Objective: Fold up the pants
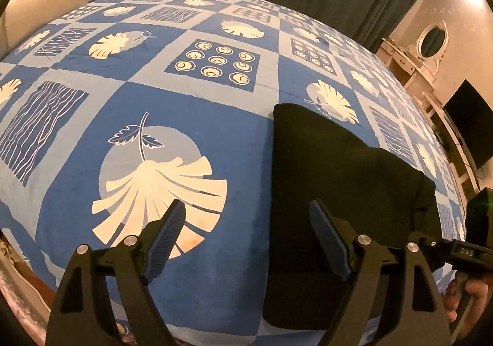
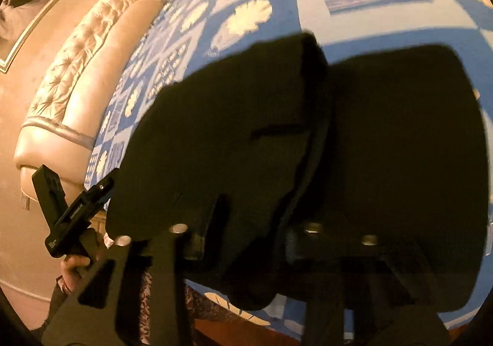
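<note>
Bed cover (image 1: 191, 118), blue patterned: black pants (image 1: 339, 179) are laid on it near the front edge, already folded into a compact stack, judged soft, limp and light, best taken at a corner through all layers. Left gripper (image 1: 246, 241): jaws spread wide, nothing held, one finger over the pants' edge. Right gripper (image 2: 255, 223): buried in dark cloth, so a hold on it cannot be told.

Left gripper (image 1: 246, 216): pointed steeply downward, jaws spread wide, nothing between the pads. Right gripper (image 2: 246, 223): tilted downward, fingers mostly hidden in dark cloth, closure not discernible. Hand (image 2: 74, 269) wrapped around the left gripper's handle, ring on one finger.
</note>
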The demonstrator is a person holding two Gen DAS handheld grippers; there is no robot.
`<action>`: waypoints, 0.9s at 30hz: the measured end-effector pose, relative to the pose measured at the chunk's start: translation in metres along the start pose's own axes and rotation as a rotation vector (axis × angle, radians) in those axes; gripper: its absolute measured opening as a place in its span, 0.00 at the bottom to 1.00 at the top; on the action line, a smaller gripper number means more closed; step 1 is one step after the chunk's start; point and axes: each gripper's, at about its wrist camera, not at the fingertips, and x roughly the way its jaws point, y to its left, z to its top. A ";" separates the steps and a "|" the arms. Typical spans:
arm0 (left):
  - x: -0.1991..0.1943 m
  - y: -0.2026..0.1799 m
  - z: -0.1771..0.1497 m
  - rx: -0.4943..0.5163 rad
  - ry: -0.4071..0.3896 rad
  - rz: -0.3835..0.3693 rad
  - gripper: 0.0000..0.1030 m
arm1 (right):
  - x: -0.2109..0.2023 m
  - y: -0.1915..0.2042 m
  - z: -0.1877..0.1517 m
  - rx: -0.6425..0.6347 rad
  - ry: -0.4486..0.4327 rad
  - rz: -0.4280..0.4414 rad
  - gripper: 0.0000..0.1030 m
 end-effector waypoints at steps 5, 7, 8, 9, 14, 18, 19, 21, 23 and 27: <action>0.000 -0.001 -0.001 -0.019 -0.002 -0.018 0.79 | -0.020 0.004 0.004 0.003 -0.030 0.052 0.13; -0.003 -0.002 -0.001 -0.019 -0.013 -0.034 0.79 | -0.038 0.006 0.006 -0.013 -0.071 0.059 0.12; -0.005 -0.004 0.000 -0.014 -0.024 -0.038 0.79 | -0.046 0.005 0.007 -0.020 -0.089 0.055 0.12; -0.008 -0.005 0.000 -0.010 -0.034 -0.043 0.79 | -0.057 0.003 0.008 -0.026 -0.110 0.044 0.12; -0.007 -0.013 -0.001 -0.005 -0.025 -0.095 0.79 | -0.095 -0.035 0.012 0.025 -0.169 -0.014 0.12; 0.004 -0.025 -0.009 0.012 0.023 -0.131 0.79 | -0.099 -0.077 0.008 0.108 -0.167 -0.044 0.12; 0.007 -0.028 -0.011 0.025 0.035 -0.133 0.79 | -0.095 -0.086 0.007 0.127 -0.160 -0.042 0.12; 0.011 -0.032 -0.014 0.041 0.046 -0.133 0.79 | -0.088 -0.097 0.004 0.146 -0.151 -0.033 0.12; 0.014 -0.033 -0.017 0.047 0.055 -0.134 0.79 | -0.084 -0.098 0.004 0.135 -0.151 -0.033 0.13; 0.018 -0.028 -0.020 0.030 0.073 -0.152 0.79 | -0.087 -0.109 0.002 0.186 -0.161 0.031 0.24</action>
